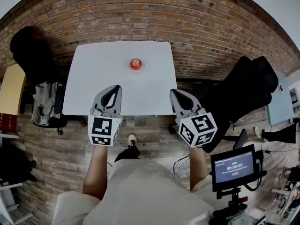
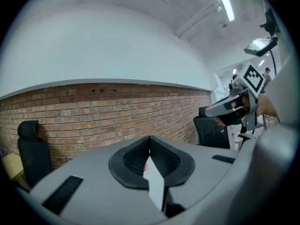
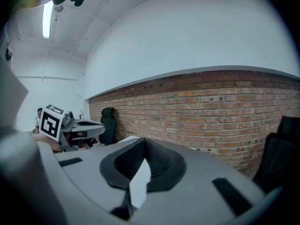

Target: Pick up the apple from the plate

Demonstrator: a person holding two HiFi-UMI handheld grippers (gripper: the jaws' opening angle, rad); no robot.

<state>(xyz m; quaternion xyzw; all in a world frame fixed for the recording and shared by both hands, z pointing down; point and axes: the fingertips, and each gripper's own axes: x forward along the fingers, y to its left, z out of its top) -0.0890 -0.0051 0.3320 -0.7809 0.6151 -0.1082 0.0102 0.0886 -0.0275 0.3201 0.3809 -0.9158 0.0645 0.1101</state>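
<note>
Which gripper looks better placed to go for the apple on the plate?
Left, probably. The left gripper has its tips nearer the apple; the right gripper sits further off to the side. Both have jaws shut, so either must open first.

Brick wall (image 1: 187, 13) behind white table (image 1: 103, 78). Wood-plank floor (image 1: 150, 128). Black chair (image 1: 243, 90) at right. Ceiling strip light (image 2: 224, 3) lit.
</note>
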